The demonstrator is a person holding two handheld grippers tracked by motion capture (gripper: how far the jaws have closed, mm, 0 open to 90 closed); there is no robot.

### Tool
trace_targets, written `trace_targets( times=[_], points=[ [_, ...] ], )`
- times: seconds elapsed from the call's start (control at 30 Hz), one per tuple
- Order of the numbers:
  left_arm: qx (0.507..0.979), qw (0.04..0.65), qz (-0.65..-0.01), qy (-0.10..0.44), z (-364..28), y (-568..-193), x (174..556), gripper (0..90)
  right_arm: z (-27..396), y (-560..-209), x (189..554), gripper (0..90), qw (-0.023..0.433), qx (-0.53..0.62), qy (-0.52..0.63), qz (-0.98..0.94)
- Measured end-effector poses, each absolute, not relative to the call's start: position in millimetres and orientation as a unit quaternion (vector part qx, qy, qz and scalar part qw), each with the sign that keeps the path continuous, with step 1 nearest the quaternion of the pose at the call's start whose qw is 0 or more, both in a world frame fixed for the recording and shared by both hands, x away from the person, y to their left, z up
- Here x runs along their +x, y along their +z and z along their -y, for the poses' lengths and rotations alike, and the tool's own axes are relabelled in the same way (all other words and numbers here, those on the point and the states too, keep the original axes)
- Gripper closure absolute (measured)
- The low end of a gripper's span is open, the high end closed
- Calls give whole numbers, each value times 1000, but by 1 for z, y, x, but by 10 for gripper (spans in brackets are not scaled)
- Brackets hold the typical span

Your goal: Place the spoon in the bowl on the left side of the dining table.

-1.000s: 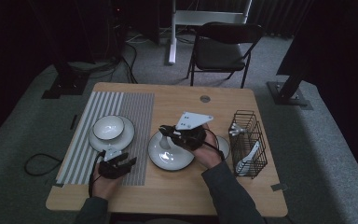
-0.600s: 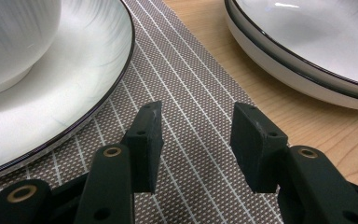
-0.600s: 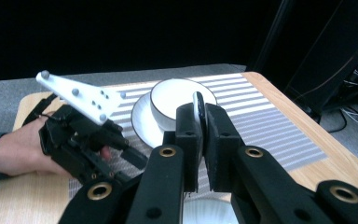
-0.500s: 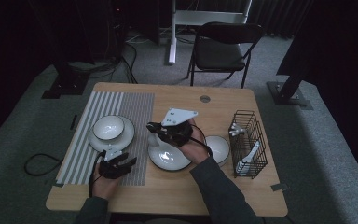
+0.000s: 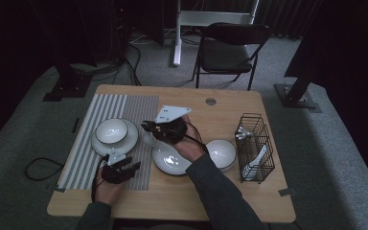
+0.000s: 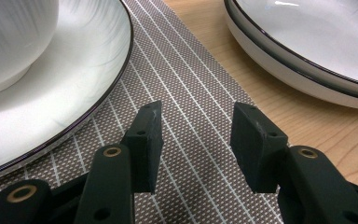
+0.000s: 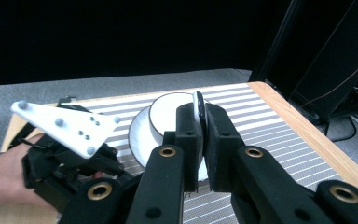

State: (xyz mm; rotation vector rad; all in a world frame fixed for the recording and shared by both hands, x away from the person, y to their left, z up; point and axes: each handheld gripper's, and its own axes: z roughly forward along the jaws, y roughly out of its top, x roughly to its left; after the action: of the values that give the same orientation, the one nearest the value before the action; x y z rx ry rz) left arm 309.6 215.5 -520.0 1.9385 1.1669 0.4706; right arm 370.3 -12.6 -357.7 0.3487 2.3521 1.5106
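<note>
Left tongs (image 5: 124, 166) sit low at the near-left of the worktop (image 5: 230, 103), over the striped mat (image 5: 84, 153). In the left gripper view the left tongs (image 6: 196, 140) are wide open with nothing between the jaws, just the mat (image 6: 191, 88) below. They point between the left plate (image 6: 88, 70), which carries a bowl (image 6: 14, 32), and the centre plate (image 6: 307, 51) on bare wood.

Right tongs (image 5: 147, 127) are held above the mat's right edge, just left of the centre plate (image 5: 170, 160), pointing toward the left plate (image 5: 127, 141) and its bowl (image 5: 111, 131). In the right gripper view the right tongs (image 7: 199, 121) are clamped tight on a thin white item (image 7: 198, 103), seen edge-on. Cannot tell what it is. Beyond it are the bowl (image 7: 168, 109) on its plate (image 7: 137, 130), with the left tongs (image 7: 70, 161) off to the side, just beside that plate.

A second bowl (image 5: 221, 154) sits right of the centre plate, touching or nearly touching it. A wire basket (image 5: 256, 143) stands near the right edge with a white spoon (image 5: 256, 160) in it. A chair (image 5: 230, 45) stands behind the worktop.
</note>
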Motion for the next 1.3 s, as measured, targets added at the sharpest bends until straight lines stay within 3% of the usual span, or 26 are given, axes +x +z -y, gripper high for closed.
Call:
trace_targets(
  times=[0.7, 1.3],
  points=[
    [769, 402, -461, 185, -216, -520, 310, 547, -16, -359, 395, 851, 148, 124, 527, -828],
    [768, 404, -461, 183, -216, -520, 310, 546, -68, -371, 419, 850, 150, 149, 533, -819]
  ],
)
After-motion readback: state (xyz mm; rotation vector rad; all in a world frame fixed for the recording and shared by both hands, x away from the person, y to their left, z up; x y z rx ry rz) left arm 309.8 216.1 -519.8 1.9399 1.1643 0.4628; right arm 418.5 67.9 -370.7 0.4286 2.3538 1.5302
